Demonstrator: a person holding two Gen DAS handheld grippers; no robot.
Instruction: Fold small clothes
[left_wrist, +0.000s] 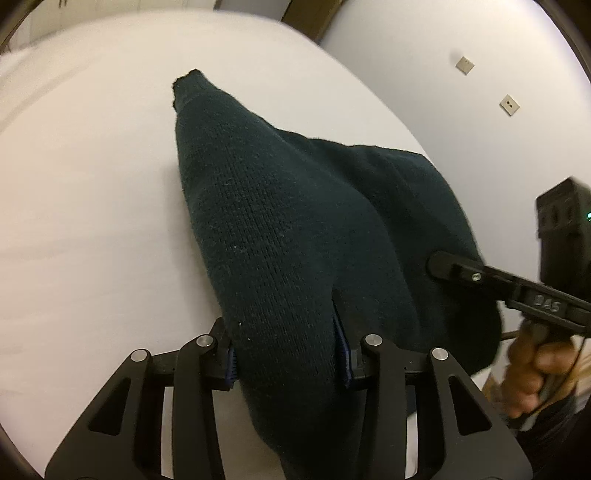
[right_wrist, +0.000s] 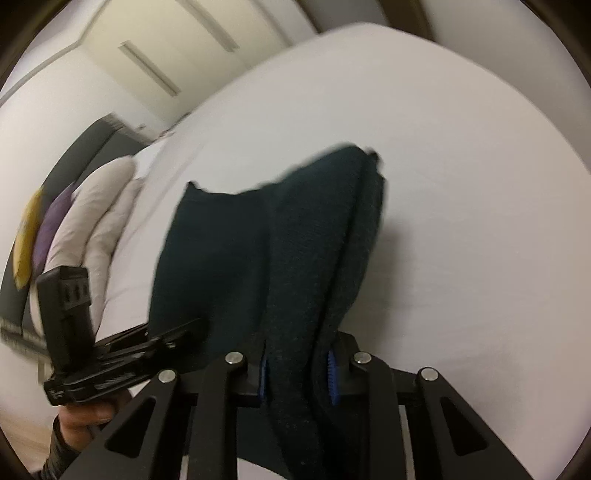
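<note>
Two grippers have hold of one dark green knit garment, which lies across the white bed and fills the middle of both views, its far end tapering toward the upper centre of the left wrist frame. The left gripper, at the bottom of its own view, has its blue pads clamped on a thick bunch of the knit. The right gripper, low in its frame, pinches a narrower fold between its blue pads. Each tool also shows at the side of the other's view, held by a hand. The fabric looks soft, limp and fairly thick, so it will likely sag and drape between the grips rather than hold a crease, and loose layers may slide over each other. Corners or the edge of a hem seem the best places to grip, with both layers caught together. White pillows sit at the left of the right wrist view.
</note>
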